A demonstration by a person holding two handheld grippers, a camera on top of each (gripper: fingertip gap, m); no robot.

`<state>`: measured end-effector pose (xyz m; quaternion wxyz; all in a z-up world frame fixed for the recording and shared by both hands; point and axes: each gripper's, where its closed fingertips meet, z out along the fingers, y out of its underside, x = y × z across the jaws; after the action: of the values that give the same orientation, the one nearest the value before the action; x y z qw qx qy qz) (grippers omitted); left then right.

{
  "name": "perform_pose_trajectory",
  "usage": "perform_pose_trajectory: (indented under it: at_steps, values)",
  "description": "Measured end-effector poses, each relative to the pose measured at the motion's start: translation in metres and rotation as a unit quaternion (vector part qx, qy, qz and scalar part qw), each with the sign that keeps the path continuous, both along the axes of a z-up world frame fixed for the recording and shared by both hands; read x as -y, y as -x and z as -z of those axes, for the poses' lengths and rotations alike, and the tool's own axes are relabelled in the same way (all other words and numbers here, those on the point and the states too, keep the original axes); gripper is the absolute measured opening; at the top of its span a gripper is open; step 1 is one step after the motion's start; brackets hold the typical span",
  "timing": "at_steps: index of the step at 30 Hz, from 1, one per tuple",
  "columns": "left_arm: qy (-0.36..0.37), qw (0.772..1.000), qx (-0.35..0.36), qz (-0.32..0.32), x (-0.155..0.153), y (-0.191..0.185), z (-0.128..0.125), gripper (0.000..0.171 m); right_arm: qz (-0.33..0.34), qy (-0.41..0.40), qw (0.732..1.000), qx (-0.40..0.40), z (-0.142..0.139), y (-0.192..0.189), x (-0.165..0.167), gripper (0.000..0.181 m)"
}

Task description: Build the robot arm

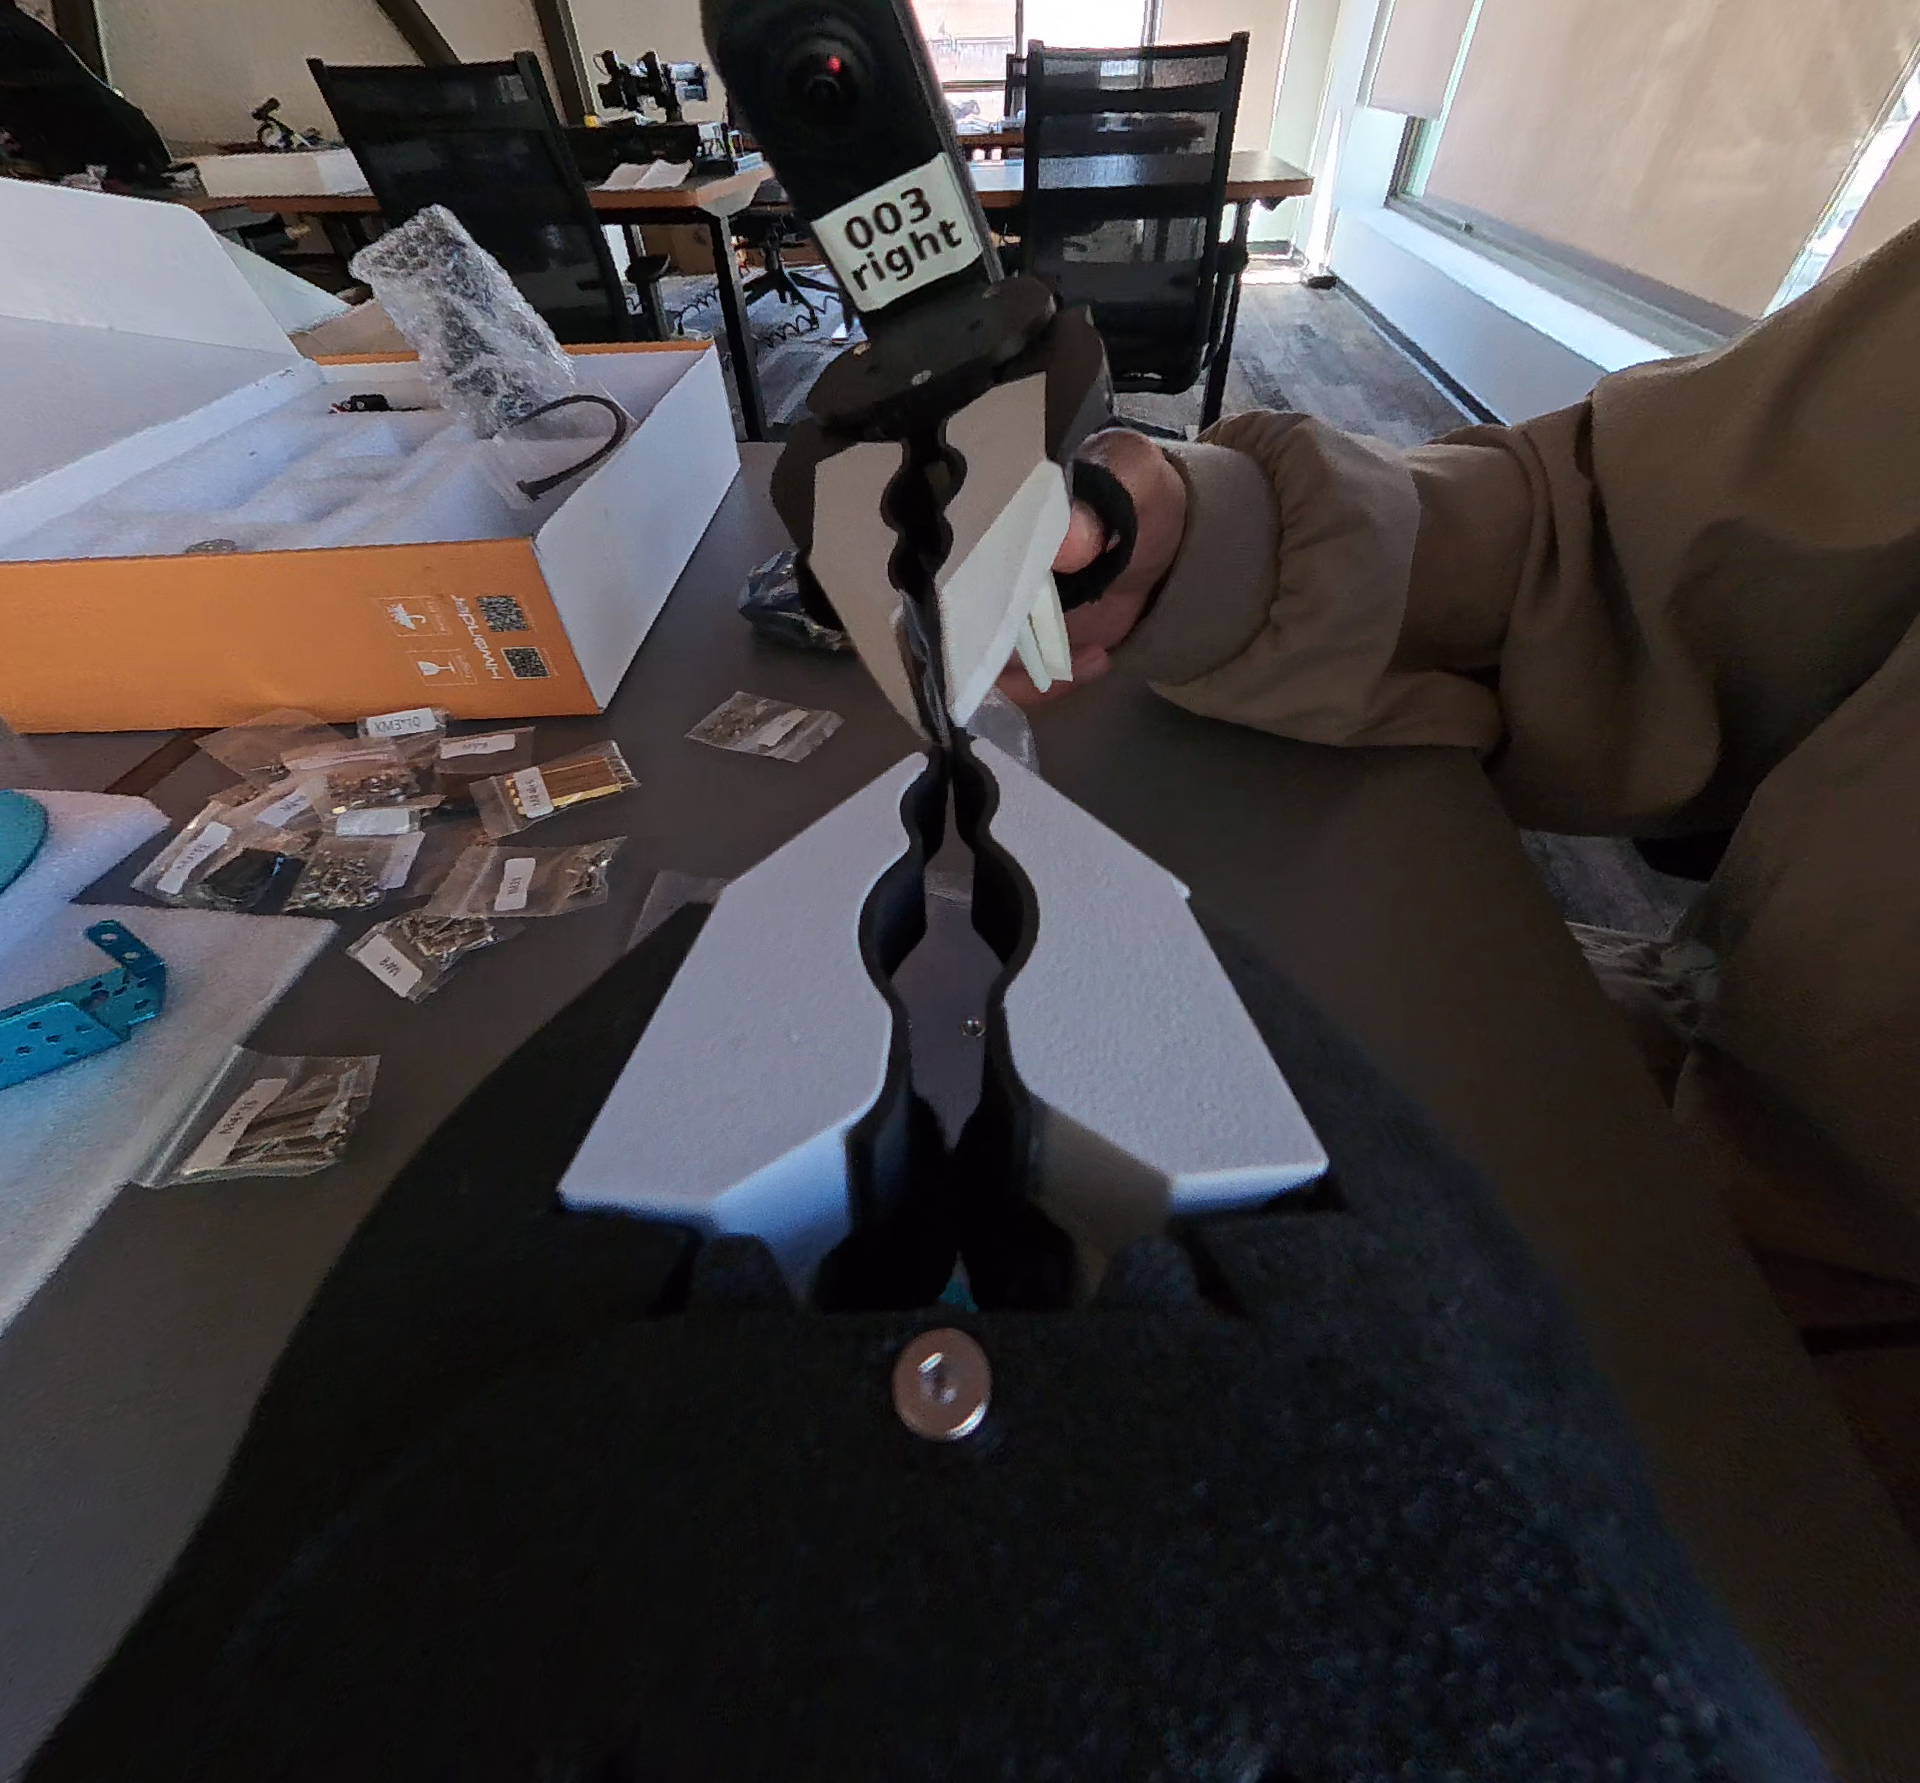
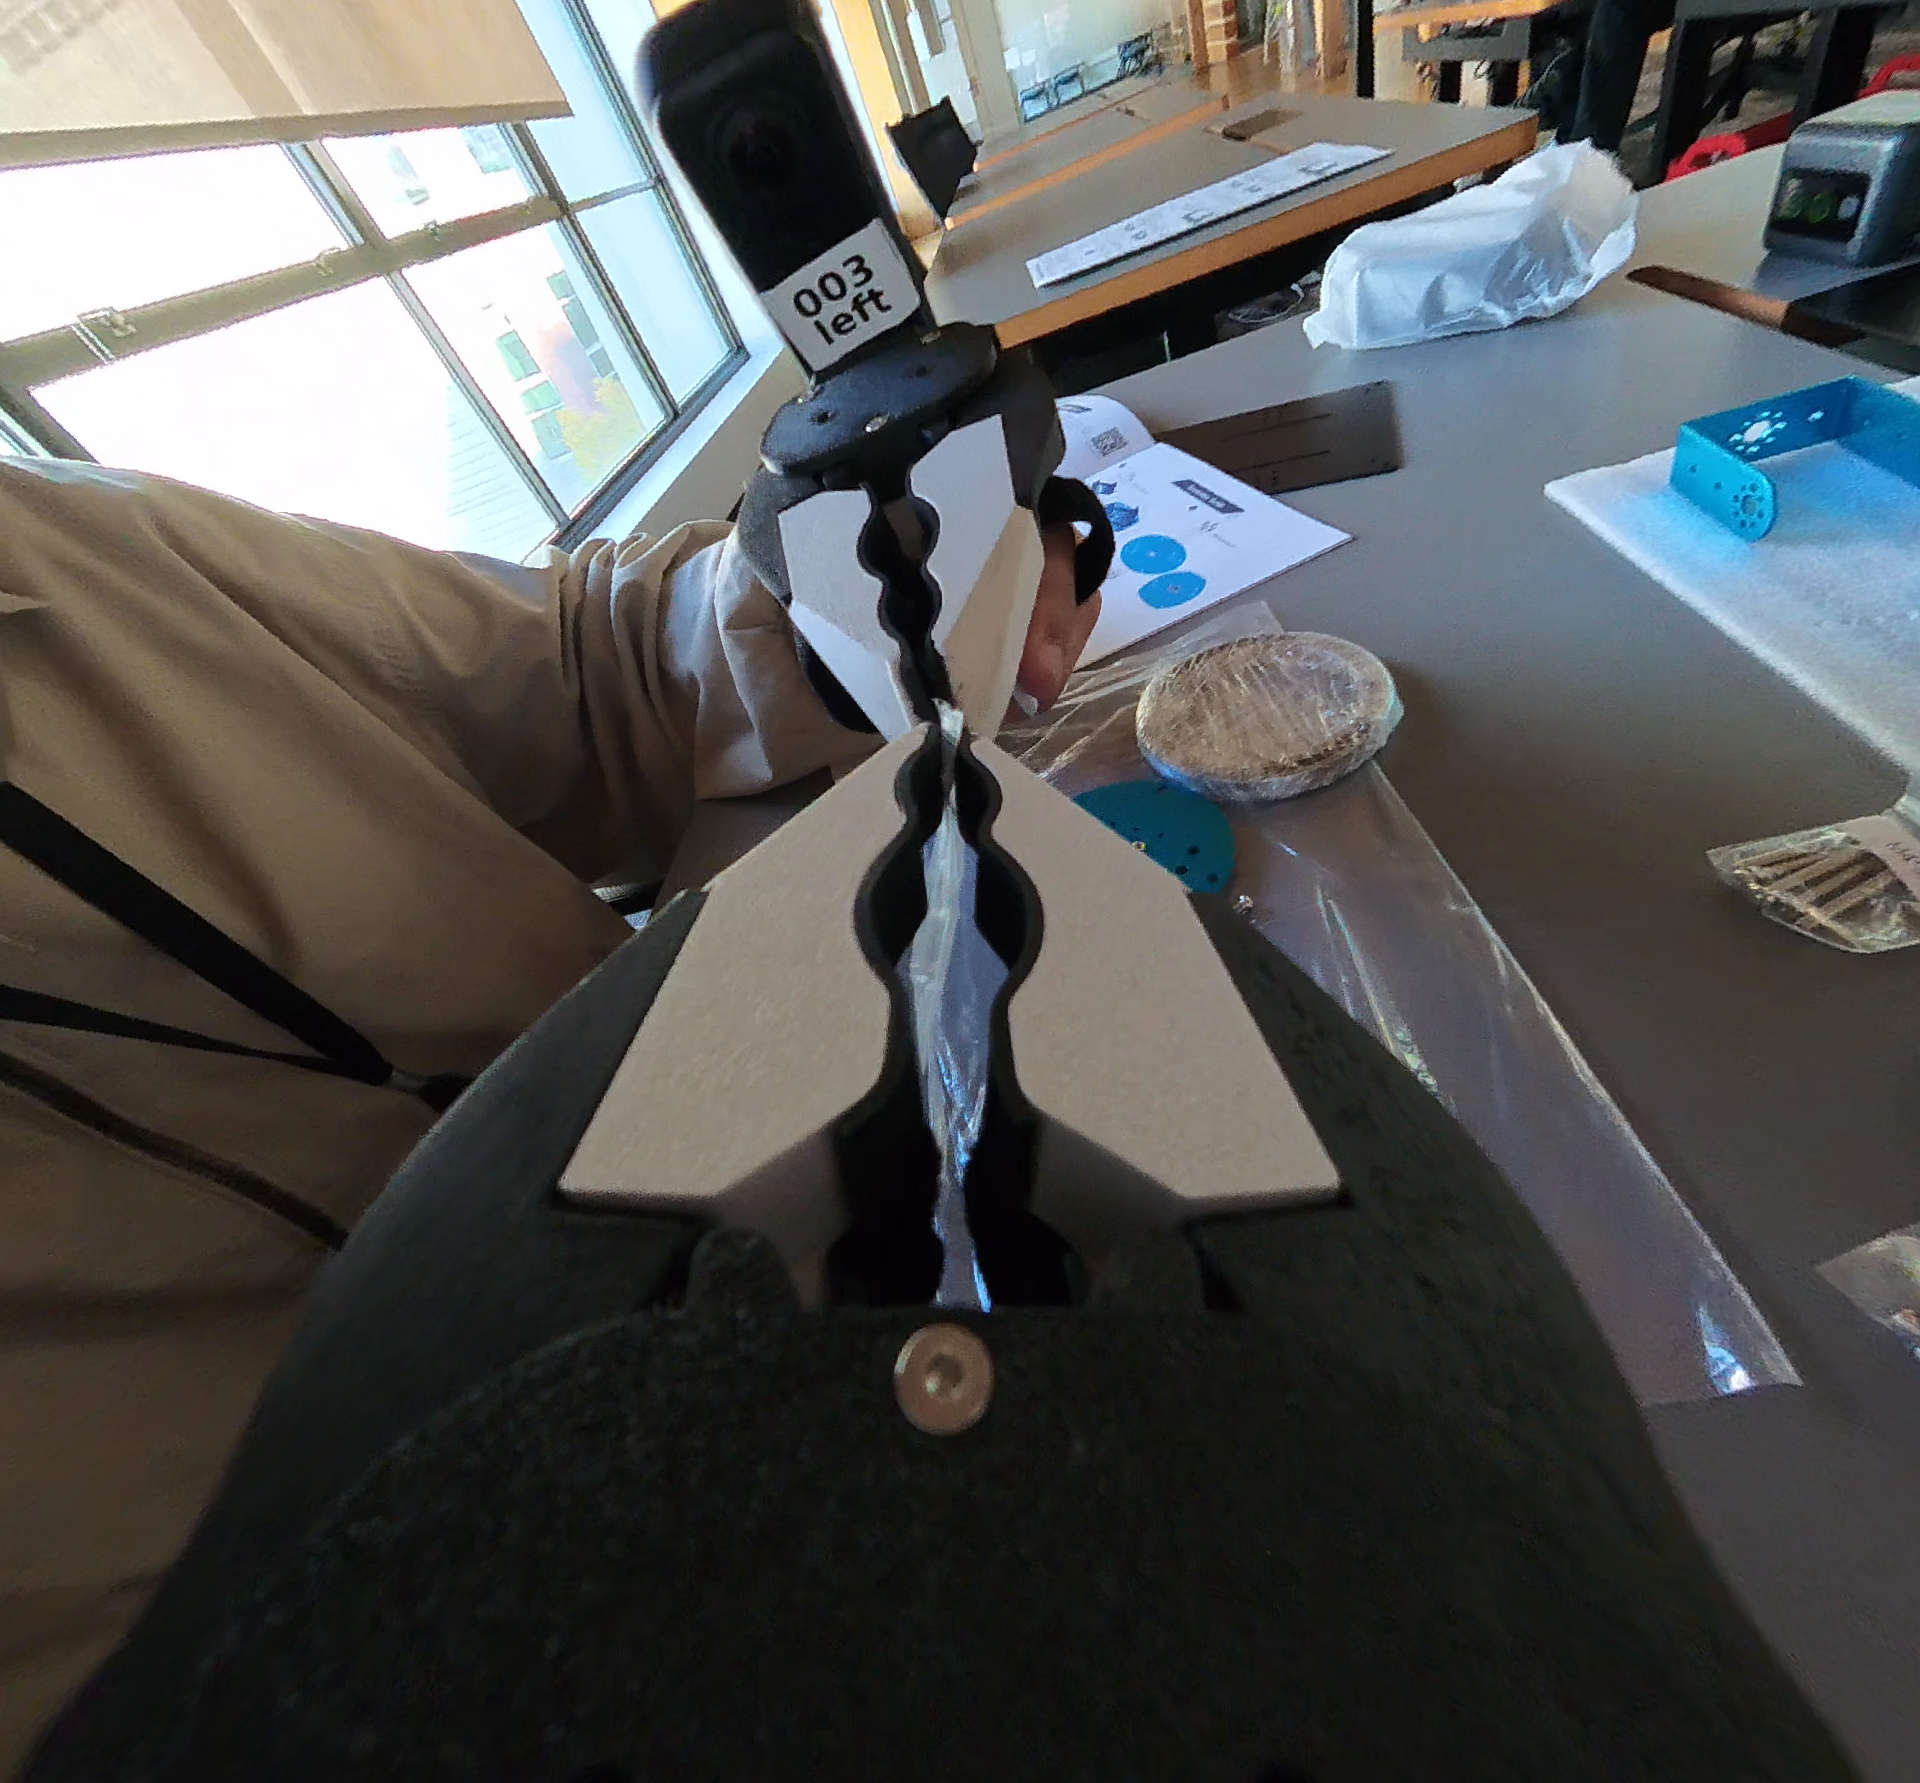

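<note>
Both grippers meet tip to tip above a grey table [image 2: 1558, 694], each pinching the same clear plastic bag. In the right wrist view my right gripper [image 2: 940, 767] is shut on the bag [image 2: 951, 1006]; its film runs the length of the pads, and the rest trails onto the table at right. The left gripper [image 2: 932, 699] faces it, shut on the film at its tips. In the left wrist view my left gripper [image 1: 948, 777] is shut, a bit of film [image 1: 1003, 725] shows beside its tips, and the right gripper [image 1: 930, 694] is held by a hand.
A blue disc [image 2: 1158, 834] and a wrapped round stack [image 2: 1268, 731] lie by the bag. A booklet [image 2: 1195, 538], blue bracket [image 2: 1787, 455] on white foam and several screw bags [image 1: 364, 850] lie around. An open orange box [image 1: 312, 632] stands at left. A person's tan sleeve [image 1: 1507, 590] is close. The tips of both grippers are at nearly the same place.
</note>
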<state>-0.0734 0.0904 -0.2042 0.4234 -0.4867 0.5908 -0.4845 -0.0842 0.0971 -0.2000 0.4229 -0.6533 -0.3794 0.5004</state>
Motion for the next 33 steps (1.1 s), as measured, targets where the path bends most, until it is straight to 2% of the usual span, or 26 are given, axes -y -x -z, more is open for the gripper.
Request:
perform_pose_trajectory:
  at_steps: [7, 10, 14, 16, 18, 20, 22, 24, 28, 33]
  values:
    - [0.014, 1.0, 0.001, 0.01, 0.0, 0.001, -0.003, 0.0, -0.013, -0.011, 1.0, 0.008, -0.002, -0.001, 0.001, 0.0]
    - [0.027, 0.999, -0.02, 0.003, -0.003, 0.002, 0.002, 0.001, -0.006, -0.017, 1.0, 0.019, 0.001, -0.005, -0.002, 0.0]
    - [0.04, 0.998, -0.02, -0.032, -0.029, 0.018, -0.007, 0.0, 0.086, -0.017, 0.996, 0.017, -0.008, -0.051, -0.033, 0.0]
    - [0.045, 0.996, -0.021, -0.077, -0.046, 0.028, -0.019, 0.0, 0.165, -0.026, 0.982, 0.087, 0.007, -0.081, -0.057, 0.0]
    - [0.048, 0.989, -0.06, -0.13, -0.057, 0.042, -0.023, 0.0, 0.248, -0.023, 0.952, 0.178, 0.026, -0.107, -0.08, 0.0]
    - [0.027, 0.971, -0.061, -0.231, -0.076, 0.066, -0.035, 0.0, 0.339, -0.032, 0.902, 0.266, 0.033, -0.132, -0.103, 0.0]
    - [0.013, 0.955, -0.064, -0.291, -0.076, 0.098, -0.043, 0.0, 0.395, -0.045, 0.83, 0.392, 0.04, -0.155, -0.119, 0.0]
    - [0.02, 0.946, -0.06, -0.318, -0.063, 0.131, -0.044, 0.0, 0.406, -0.063, 0.753, 0.515, 0.048, -0.169, -0.134, 0.0]
    - [0.063, 0.931, -0.041, -0.356, -0.021, 0.196, -0.029, 0.001, 0.399, -0.066, 0.674, 0.618, 0.065, -0.182, -0.174, 0.0]
    - [0.115, 0.898, -0.002, -0.425, 0.033, 0.282, -0.003, 0.001, 0.394, -0.024, 0.621, 0.677, 0.101, -0.196, -0.193, 0.0]
